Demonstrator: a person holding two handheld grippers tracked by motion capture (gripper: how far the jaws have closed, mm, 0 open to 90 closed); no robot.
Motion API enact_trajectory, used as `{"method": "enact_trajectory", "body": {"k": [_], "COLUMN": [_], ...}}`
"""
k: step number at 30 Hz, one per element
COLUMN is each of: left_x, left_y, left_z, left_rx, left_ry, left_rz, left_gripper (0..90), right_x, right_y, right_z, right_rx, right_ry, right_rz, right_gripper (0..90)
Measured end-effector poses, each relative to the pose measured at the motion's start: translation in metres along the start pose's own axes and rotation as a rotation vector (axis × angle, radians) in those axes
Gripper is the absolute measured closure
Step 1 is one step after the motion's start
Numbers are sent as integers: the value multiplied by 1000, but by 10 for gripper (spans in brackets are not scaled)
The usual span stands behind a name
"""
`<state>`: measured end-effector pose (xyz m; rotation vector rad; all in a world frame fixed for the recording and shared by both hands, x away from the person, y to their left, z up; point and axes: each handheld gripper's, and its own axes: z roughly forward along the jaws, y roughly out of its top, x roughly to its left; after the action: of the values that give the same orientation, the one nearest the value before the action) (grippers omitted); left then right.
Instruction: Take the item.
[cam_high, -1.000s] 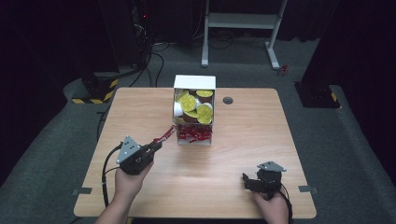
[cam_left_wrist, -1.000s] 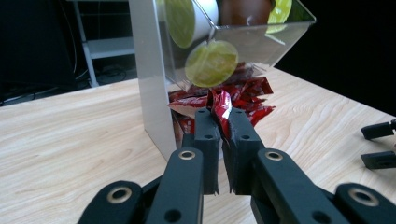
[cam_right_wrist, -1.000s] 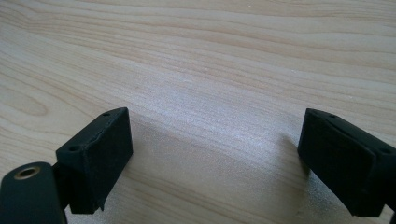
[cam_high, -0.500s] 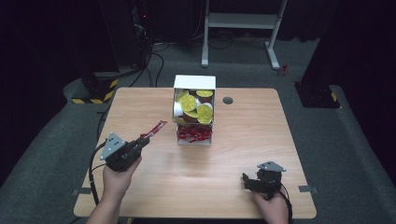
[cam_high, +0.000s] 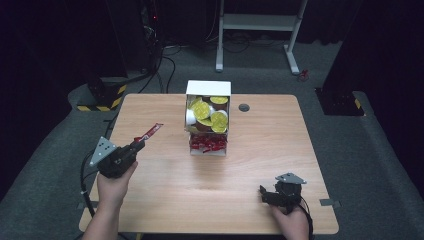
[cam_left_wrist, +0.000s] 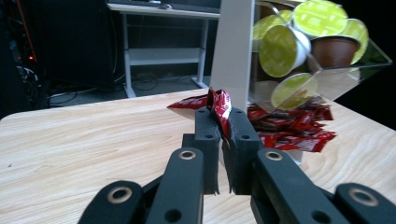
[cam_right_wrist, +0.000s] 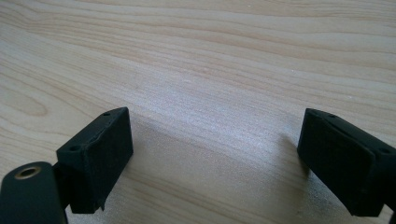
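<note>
Left claw (cam_left_wrist: 219, 128): closed on a red sachet (cam_left_wrist: 219, 105), pinching its lower end, while the rest of the sachet sticks up past the black jaws.
Red sachet: in the high view the red sachet (cam_high: 149, 132) is held above the left part of the worktop (cam_high: 250, 170), well apart from the dispenser and pointing up and away from the person.
Left hand (cam_high: 112, 182): wraps the gripper body near the worktop's left edge, forearm entering from below.
Dispenser (cam_high: 208, 117): white box with a clear front, standing at the middle of the far half of the worktop; green-lidded capsules (cam_high: 202, 109) fill its upper part, and a heap of red sachets (cam_high: 207, 144) lies in the tray at its foot.
Right claw (cam_right_wrist: 212, 154): open, jaws wide apart, nothing between them, just above bare wood.
Right hand (cam_high: 292, 220): at the near right edge of the worktop.
</note>
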<state>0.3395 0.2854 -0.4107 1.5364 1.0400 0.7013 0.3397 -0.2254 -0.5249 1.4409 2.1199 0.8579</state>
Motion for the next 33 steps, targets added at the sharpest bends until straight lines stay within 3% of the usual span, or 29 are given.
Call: {"method": "enact_trajectory", "body": {"k": [17,33], "left_x": [18,26], "left_y": [-16,-32], "left_z": [9,25], "left_rx": [25,46], "left_ry": [57,67], "left_rz": [-39,-50], "left_gripper": [847,847], "right_x": [0,0], "right_y": [0,0], "right_z": [0,0], "right_rx": [1,0], "right_ry": [0,0], "right_rz": [3,-1], "right_gripper": [103,104]}}
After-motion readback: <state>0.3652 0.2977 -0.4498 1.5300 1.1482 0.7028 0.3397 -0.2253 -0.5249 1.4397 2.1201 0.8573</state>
